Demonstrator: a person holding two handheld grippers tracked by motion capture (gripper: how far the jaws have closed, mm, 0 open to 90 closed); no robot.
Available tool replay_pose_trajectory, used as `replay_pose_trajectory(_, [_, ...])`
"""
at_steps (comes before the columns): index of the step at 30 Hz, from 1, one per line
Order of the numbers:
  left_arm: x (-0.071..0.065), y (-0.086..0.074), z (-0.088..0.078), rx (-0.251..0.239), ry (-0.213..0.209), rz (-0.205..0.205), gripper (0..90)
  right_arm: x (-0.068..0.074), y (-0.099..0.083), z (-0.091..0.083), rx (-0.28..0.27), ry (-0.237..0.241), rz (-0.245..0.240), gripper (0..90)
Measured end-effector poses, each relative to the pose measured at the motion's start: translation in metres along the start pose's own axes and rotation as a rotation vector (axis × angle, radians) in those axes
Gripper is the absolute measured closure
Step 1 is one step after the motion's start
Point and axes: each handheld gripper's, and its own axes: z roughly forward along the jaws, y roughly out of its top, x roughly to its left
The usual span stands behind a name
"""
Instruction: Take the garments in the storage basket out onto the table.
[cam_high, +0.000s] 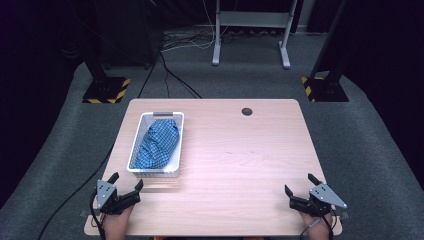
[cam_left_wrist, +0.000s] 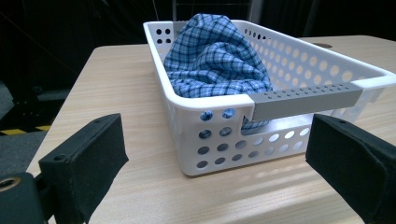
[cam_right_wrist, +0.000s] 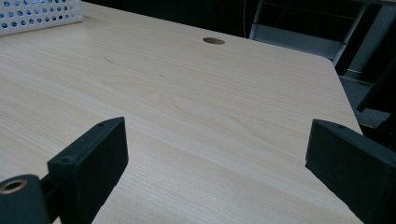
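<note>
A white perforated plastic basket (cam_high: 156, 172) sits on the left half of a light wooden table (cam_high: 240, 150), its long side running from near to far. A crumpled blue-and-white checked cloth (cam_high: 157, 142) lies inside it, heaped above the rim toward the far end in the left gripper view (cam_left_wrist: 215, 56). The basket has a grey handle strip on its near short side (cam_left_wrist: 306, 100) and another on the far short side. The left gripper (cam_high: 126, 184) rests at the near left corner of the table, just short of the basket's near end, its jaws spread wide with nothing between them. The right gripper (cam_high: 301, 186) rests at the near right corner, well apart from the basket, its jaws likewise spread over bare wood. A round cable hole (cam_high: 247, 111) lies near the table's far edge, right of the basket.
</note>
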Motion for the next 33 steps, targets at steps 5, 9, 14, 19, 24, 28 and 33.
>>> replay_pose_trajectory(5, [-0.0004, -0.0001, -0.0003, -0.003, 0.000, 0.004, 4.9, 0.0003, -0.0002, -0.0005, -0.005, -0.009, -0.001, 4.1])
replay_pose_trajectory(9, [-0.0018, 0.0003, 0.0006, 0.008, 0.003, 0.017, 4.6, 0.0000, -0.0002, -0.0005, -0.005, -0.013, 0.006, 3.8])
replay_pose_trajectory(14, [-0.0023, 0.0003, 0.0005, 0.009, 0.002, 0.020, 4.3, 0.0006, -0.0003, -0.0008, -0.007, -0.018, 0.001, 3.6])
replay_pose_trajectory(19, [-0.0004, 0.0003, 0.0002, 0.009, -0.003, 0.002, 4.6, 0.0006, -0.0002, -0.0007, -0.006, -0.019, 0.001, 3.5])
replay_pose_trajectory(24, [-0.0005, 0.0000, -0.0007, 0.004, -0.004, 0.005, 4.7, 0.0007, -0.0002, -0.0007, -0.007, -0.020, 0.001, 3.6])
replay_pose_trajectory(28, [0.0008, 0.0001, -0.0011, 0.008, -0.004, -0.003, 4.9, 0.0006, -0.0002, -0.0007, -0.006, -0.019, 0.001, 3.5])
replay_pose_trajectory(33, [0.0032, -0.0002, -0.0020, 0.004, -0.006, -0.020, 4.9, 0.0005, -0.0002, -0.0007, -0.006, -0.018, 0.002, 3.6])
